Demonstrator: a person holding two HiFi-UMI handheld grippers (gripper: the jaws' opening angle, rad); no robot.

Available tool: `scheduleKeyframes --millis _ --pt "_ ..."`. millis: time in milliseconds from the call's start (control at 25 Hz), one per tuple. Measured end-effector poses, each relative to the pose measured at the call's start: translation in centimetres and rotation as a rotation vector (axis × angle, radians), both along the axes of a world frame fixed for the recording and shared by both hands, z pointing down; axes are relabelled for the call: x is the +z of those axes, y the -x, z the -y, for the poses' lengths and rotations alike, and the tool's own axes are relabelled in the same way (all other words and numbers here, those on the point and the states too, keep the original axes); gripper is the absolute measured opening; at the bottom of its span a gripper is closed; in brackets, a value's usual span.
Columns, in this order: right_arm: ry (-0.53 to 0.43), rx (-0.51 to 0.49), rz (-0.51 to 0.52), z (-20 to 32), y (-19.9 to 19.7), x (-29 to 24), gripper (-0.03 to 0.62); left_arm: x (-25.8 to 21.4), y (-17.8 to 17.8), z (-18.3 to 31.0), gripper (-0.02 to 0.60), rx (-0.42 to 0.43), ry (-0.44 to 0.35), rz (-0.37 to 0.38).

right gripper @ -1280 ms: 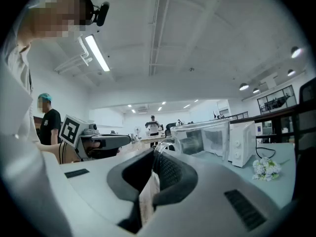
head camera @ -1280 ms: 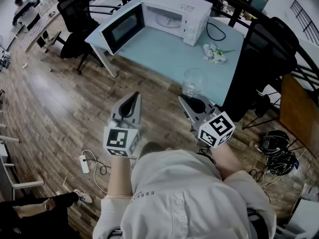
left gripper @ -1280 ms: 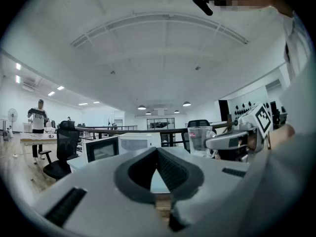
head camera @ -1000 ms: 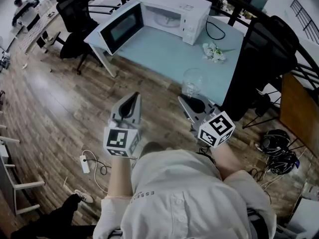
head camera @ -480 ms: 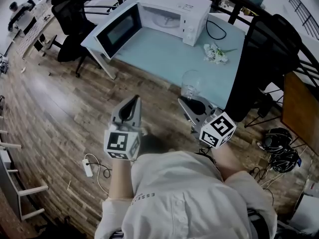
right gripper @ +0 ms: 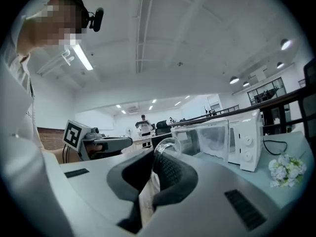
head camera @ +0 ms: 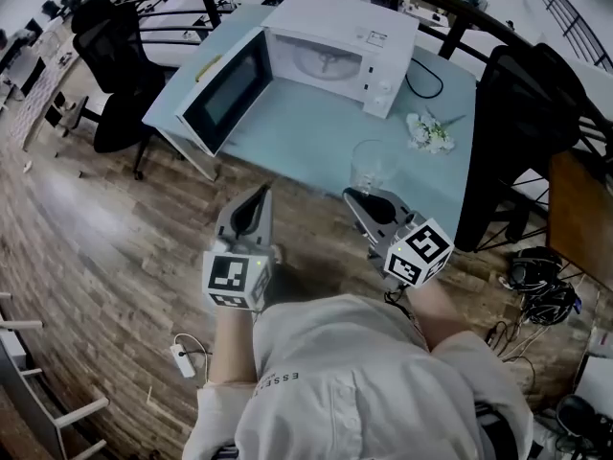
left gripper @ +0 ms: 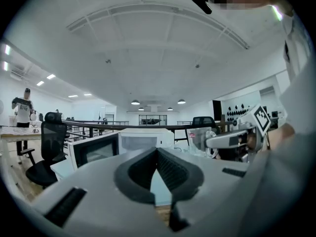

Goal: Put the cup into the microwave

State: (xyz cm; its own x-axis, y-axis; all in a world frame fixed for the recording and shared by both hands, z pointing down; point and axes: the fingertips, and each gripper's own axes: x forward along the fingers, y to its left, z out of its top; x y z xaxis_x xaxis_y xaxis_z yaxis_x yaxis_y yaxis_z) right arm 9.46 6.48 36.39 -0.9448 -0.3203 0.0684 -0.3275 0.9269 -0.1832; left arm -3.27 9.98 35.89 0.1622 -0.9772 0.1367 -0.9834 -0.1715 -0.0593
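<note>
A clear glass cup (head camera: 372,166) hangs over the front edge of the light blue table (head camera: 306,132), its wall pinched in my right gripper (head camera: 368,199), which is shut on it. In the right gripper view the cup's rim (right gripper: 167,146) rises between the jaws. The white microwave (head camera: 335,46) stands at the table's far side with its door (head camera: 225,89) swung open to the left; it also shows as the microwave (right gripper: 232,139) ahead of the cup. My left gripper (head camera: 261,195) is shut with nothing in it, over the floor short of the table.
A small bunch of white flowers (head camera: 428,132) lies on the table right of the cup, and a black cable (head camera: 421,80) runs behind the microwave. Black office chairs stand at the left (head camera: 110,60) and right (head camera: 522,113). A railing runs behind the table.
Both grippers have moved forward toward the table, the cup travelling with the right one. The table and microwave now sit closer and more central in the head view.
</note>
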Motion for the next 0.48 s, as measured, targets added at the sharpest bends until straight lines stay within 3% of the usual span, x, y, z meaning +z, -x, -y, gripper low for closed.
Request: scheduleKeyframes --millis 280,480 --pt "-0.017 0.106 0.000 6.9 9.2 -1.8 0.020 -0.9 8.9 9.0 0.002 0.149 0.009 -0.014" --pt "-0.023 0.170 0.007 11.2 14.2 -2.2 0.020 -1.1 12.7 14.3 0.002 0.267 0.016 0.010"
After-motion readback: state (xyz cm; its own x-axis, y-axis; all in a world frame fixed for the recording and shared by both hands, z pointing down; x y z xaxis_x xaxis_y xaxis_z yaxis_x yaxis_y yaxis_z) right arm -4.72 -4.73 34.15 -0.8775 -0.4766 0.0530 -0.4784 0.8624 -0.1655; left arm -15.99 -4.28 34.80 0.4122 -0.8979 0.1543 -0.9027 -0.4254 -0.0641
